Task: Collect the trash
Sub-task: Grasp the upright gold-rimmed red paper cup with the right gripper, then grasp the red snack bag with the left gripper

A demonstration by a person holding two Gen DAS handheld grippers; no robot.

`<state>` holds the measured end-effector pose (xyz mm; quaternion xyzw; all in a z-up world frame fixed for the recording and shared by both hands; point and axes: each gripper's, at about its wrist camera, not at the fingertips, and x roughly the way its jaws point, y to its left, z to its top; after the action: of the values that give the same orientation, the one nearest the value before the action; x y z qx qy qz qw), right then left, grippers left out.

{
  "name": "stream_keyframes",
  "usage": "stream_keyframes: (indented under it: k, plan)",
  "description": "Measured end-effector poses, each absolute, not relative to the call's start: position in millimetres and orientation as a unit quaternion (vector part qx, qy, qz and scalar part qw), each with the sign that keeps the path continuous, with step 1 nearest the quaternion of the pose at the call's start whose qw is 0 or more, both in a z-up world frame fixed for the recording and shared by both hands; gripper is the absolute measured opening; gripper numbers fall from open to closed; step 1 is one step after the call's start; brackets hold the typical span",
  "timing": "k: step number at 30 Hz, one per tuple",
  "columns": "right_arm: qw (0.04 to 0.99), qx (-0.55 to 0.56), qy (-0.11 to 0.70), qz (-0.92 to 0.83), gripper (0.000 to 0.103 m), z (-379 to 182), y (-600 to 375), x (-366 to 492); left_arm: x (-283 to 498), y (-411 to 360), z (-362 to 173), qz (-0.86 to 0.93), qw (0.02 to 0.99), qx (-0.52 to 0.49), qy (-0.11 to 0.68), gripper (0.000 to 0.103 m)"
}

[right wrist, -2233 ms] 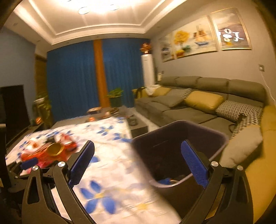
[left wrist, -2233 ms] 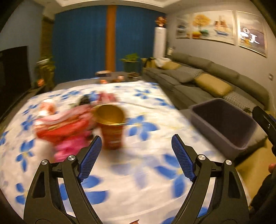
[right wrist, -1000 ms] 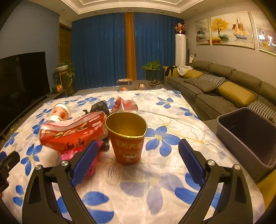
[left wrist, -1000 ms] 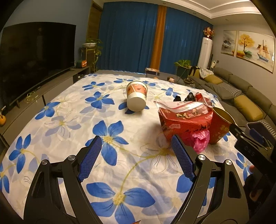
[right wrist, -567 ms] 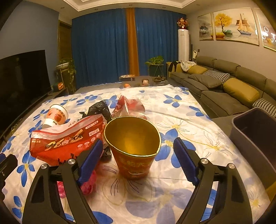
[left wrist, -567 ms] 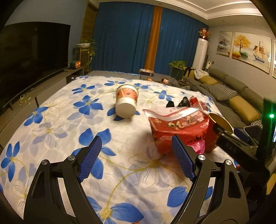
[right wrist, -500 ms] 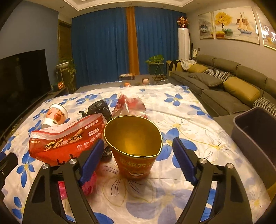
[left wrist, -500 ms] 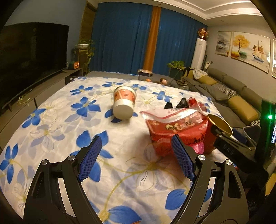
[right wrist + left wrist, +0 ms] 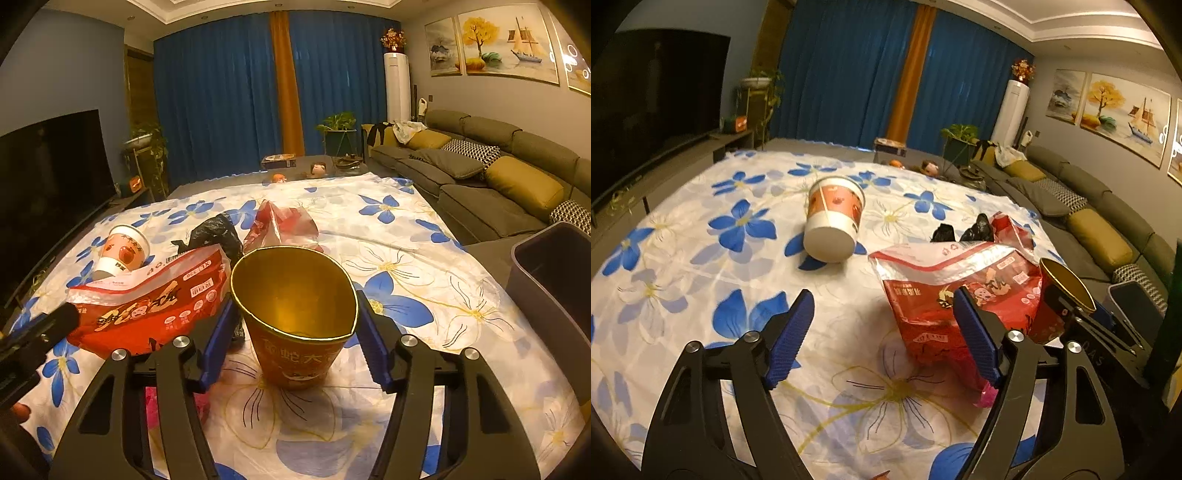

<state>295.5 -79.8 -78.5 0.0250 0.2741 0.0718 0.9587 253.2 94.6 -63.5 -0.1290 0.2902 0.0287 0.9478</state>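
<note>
Left wrist view: left tool [image 9: 882, 332] hangs over the flowered cloth [image 9: 701, 258], its jaws apart and just closing a little, with only cloth between them; the right pad sits in front of the red snack bag [image 9: 953, 288].
White paper cup [image 9: 833, 221]: on its side on the cloth, base toward the camera, well beyond the left tool and left of the red snack bag.
Black bag [image 9: 960, 230]: crumpled just behind the red snack bag.
Red snack bag: lying open-topped on the cloth, beside the gold-lined cup [image 9: 1058, 295].
Pink wrapper [image 9: 988, 395]: peeking out under the red snack bag, beside the left tool's right finger.
Right wrist view: right tool [image 9: 293, 332] has its jaws just closing around the gold-lined cup, the blue pads [image 9: 371, 339] pressing its sides so that the rim is squeezed out of round.
Gold-lined cup: upright on the cloth, between the right tool's pads, the red snack bag touching its left.
Red plastic bag [image 9: 280, 225]: crumpled behind the cup, next to the black bag.
Grey bin [image 9: 554, 280]: at the right edge, off the cloth, in front of the sofa [image 9: 498, 166].
</note>
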Motion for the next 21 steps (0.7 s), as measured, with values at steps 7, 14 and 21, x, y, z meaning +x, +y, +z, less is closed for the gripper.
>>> stream_keyframes:
  k: [7, 14, 21]
  plan:
    - [0.963, 0.026, 0.257, 0.069, 0.059, -75, -82, 288, 260, 102, -73, 0.000, 0.938, -0.170, 0.304, 0.056]
    - [0.966, 0.027, 0.249, 0.066, 0.059, -73, -86, 283, 266, 102, -77, -0.042, 0.931, -0.195, 0.306, 0.017]
    - [0.966, 0.032, 0.247, 0.064, 0.059, -73, -90, 279, 258, 92, -71, -0.072, 0.938, -0.183, 0.285, 0.001]
